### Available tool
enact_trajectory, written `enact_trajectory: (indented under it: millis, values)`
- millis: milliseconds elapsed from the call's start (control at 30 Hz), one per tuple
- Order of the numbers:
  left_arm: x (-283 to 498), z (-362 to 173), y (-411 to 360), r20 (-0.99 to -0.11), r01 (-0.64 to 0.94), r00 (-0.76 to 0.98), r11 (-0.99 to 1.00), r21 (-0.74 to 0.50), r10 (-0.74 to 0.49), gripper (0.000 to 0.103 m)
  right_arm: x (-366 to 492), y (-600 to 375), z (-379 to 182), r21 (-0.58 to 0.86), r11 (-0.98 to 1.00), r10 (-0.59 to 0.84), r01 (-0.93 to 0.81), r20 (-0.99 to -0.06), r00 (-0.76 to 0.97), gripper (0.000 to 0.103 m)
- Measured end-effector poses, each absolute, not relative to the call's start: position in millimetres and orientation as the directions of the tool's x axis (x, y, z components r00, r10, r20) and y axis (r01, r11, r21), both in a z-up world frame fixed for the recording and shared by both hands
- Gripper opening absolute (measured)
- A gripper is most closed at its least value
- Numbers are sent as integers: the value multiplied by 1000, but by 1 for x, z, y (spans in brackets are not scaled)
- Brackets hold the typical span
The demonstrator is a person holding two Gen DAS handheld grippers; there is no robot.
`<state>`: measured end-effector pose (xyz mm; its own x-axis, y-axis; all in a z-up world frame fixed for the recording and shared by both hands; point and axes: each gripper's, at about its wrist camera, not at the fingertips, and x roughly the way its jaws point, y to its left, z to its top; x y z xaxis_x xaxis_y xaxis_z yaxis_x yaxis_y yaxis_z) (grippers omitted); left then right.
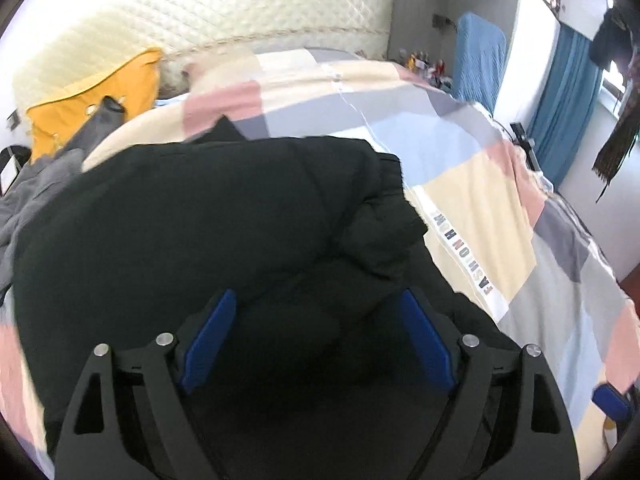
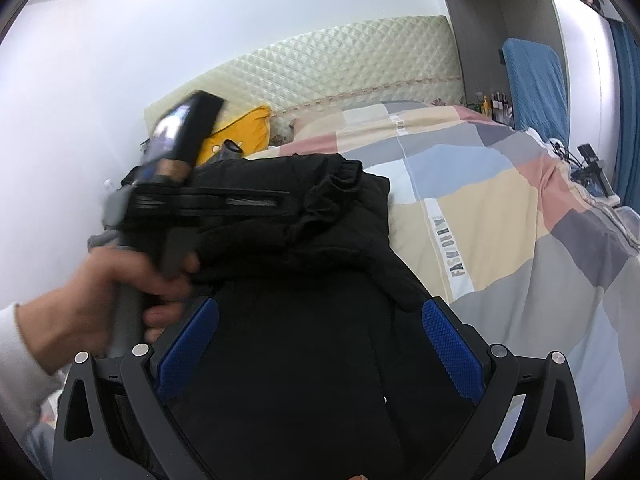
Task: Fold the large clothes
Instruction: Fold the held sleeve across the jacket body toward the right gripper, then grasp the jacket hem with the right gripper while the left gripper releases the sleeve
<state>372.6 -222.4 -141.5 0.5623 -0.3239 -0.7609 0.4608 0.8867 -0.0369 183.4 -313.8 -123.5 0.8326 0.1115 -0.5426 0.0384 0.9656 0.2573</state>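
While lying bulky and soft on bed (image 1: 472, 216): black coat (image 1: 224, 216); hem at six o'clock suiting grasping; left gripper (image 1: 316, 340) and right gripper (image 2: 320, 352) both gaping, holding nothing.

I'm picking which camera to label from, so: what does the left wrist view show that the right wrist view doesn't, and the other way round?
Only the left wrist view: a dark fringed scarf hanging by the window, and grey clothing at the left edge.

Only the right wrist view: the person's left hand holding the left gripper's handle, seen blurred from the side, and a white sleeve.

Both: the black jacket on the patchwork duvet, the yellow pillow, the quilted headboard, and open blue-padded jaws over the jacket.
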Motion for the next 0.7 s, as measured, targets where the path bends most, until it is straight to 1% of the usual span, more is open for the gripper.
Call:
enact_trajectory:
  millis: [133, 267, 433, 500, 567, 633, 700]
  values:
    - [354, -124, -183, -733, 413, 616, 911, -14, -291, 85, 183, -307, -120, 238, 971, 113, 22, -538, 836, 102]
    - [341, -117, -113, -700, 327, 680, 945, 25, -216, 85, 185, -297, -117, 213, 977, 116, 1, -536, 836, 102]
    - [332, -139, -28, -695, 216, 702, 976, 1, -155, 85, 195, -285, -108, 206, 978, 151, -44, -542, 827, 102]
    - [331, -153, -5, -706, 179, 697, 984, 7, -122, 85, 204, -282, -100, 206, 976, 167, -65, -533, 829, 102]
    - [338, -171, 15, -749, 138, 655, 990, -13, -101, 85, 218, -281, -94, 205, 975, 182, -83, -526, 831, 102]
    - [348, -186, 25, -787, 120, 608, 992, -43, -107, 85, 238, -283, -92, 198, 976, 185, -92, -526, 830, 102]
    - [356, -197, 31, -816, 110, 570, 993, -39, -95, 85, 270, -293, -96, 213, 975, 176, -68, -540, 823, 101]
